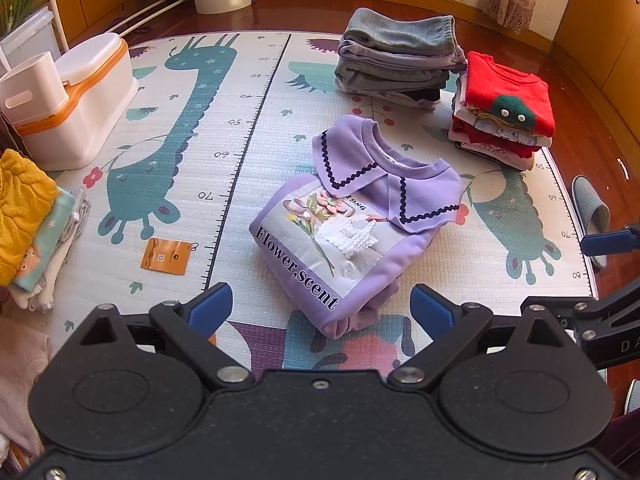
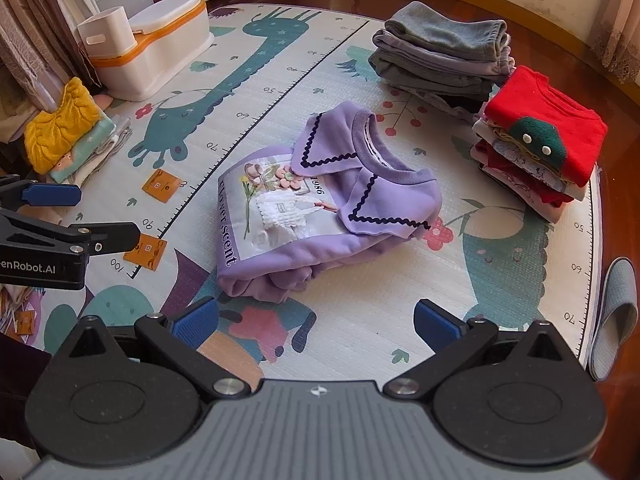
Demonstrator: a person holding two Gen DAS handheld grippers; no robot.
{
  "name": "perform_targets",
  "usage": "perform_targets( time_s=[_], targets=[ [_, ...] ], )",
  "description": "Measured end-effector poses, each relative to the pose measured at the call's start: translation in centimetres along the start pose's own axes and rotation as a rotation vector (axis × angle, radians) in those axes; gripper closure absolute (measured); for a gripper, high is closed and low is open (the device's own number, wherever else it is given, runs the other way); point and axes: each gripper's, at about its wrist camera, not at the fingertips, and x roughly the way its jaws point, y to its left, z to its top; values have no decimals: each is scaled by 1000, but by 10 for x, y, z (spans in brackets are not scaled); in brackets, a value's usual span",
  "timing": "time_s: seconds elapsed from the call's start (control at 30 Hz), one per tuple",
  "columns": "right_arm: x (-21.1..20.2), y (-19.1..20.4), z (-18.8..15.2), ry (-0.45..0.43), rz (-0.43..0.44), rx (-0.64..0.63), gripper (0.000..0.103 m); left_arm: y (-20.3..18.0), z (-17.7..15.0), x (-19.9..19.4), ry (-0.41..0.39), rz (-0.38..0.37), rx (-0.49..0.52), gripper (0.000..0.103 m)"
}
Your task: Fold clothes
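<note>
On the left, the yellow knit pile (image 1: 22, 216) sits at the play mat's (image 1: 248, 92) edge. The folded purple sweatshirt (image 1: 352, 220) lies mid-mat, beyond the left gripper (image 1: 322, 312) and right gripper (image 2: 316, 322), both jaws apart, empty. Right: red-topped stack (image 1: 504, 120).

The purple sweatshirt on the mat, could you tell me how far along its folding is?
Done: the purple sweatshirt lies folded on the mat. In hand: nothing; the left gripper and right gripper are open. Left: probably stacking it, perhaps on the red-topped pile.
</note>
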Motion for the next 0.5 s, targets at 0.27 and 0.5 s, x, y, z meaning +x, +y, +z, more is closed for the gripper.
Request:
perform_targets(
  time_s=[0.27,0.5],
  targets=[
    [1,1,0,1,3,2,0,2,-2,0,-10,-31,-9,6],
    [4,0,-3,1,5,2,0,-2,0,-1,0,-23,-3,6]
  ],
)
